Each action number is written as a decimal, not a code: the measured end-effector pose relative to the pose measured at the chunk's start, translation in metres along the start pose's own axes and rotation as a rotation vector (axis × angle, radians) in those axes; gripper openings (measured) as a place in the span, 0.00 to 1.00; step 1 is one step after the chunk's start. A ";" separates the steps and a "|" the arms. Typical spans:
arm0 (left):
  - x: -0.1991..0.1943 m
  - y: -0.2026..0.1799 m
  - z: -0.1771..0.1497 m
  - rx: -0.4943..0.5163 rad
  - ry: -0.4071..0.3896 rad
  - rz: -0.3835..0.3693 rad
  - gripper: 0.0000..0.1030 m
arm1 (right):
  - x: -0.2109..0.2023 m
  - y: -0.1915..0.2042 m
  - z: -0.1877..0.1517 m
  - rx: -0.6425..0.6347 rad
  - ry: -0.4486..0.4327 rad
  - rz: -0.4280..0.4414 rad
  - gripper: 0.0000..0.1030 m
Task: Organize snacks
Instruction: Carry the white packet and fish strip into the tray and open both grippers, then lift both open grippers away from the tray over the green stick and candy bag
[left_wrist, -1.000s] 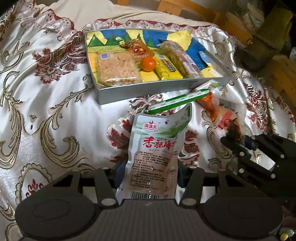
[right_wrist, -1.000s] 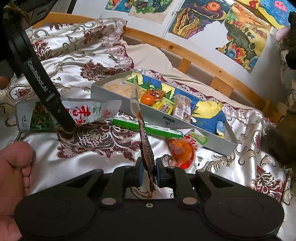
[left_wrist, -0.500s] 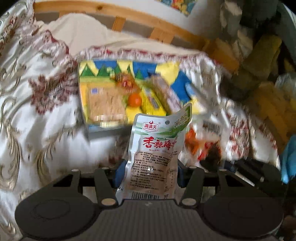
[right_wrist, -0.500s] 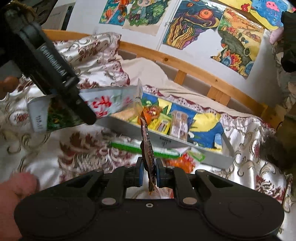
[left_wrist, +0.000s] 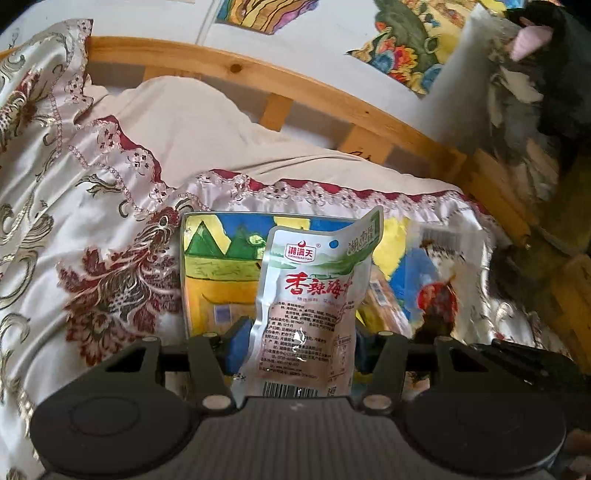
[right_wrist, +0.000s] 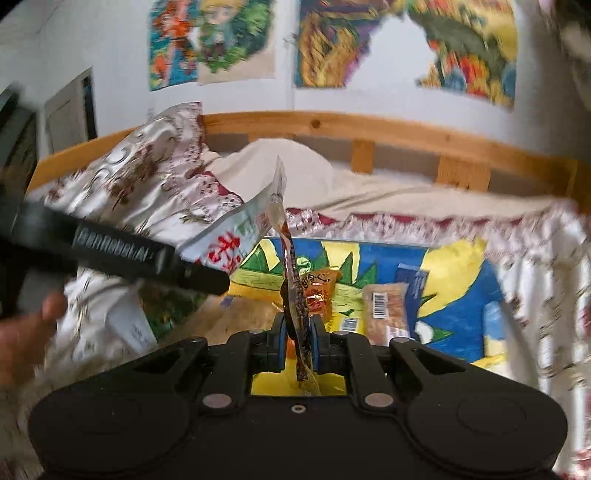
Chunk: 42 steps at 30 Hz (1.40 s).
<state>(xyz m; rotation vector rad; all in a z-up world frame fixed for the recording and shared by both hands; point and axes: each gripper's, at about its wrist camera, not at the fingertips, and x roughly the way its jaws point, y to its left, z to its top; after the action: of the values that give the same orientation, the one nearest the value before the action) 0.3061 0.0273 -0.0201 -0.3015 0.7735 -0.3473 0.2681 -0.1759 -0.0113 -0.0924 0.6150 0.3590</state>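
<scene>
Both hands are up over the tray now, the flat box with the bright painted floor that lies on the patterned bedspread. The left tool grips a silvery white snack pouch with red lettering, its blue pads pressing the pouch's two side edges, so the jaws stand about half wide with the pouch filling the gap; the pouch stands upright and hangs above the near part of the tray. In the right wrist view the right tool is pinched nearly closed on a thin, dark-printed packet, held edge-on and upright between the pads, also above the near end of the tray. Inside the tray, beyond that packet, lie a small orange wrapped snack and, just to its right, a clear wrapped bar with a barcode. The left tool shows in that same view as a black bar coming in from the tray's left side, carrying the pouch over the tray's left edge. Behind the tray run the pale pillow and the wooden bed rail. Much of the right wrist view is blurred, so the smaller items deeper in the tray cannot be read.
</scene>
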 end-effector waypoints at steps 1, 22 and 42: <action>0.005 0.002 0.000 -0.004 0.002 0.005 0.57 | 0.009 -0.005 0.003 0.031 0.020 0.008 0.13; 0.058 0.012 -0.014 -0.091 0.065 0.097 0.65 | 0.067 -0.018 -0.006 0.048 0.123 -0.062 0.23; -0.019 -0.026 -0.009 -0.023 -0.108 0.208 0.99 | -0.042 -0.015 0.010 -0.016 -0.149 -0.156 0.74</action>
<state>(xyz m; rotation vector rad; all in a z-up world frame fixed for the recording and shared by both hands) 0.2819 0.0107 -0.0044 -0.2567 0.6954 -0.1253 0.2475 -0.2005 0.0211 -0.1266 0.4548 0.2173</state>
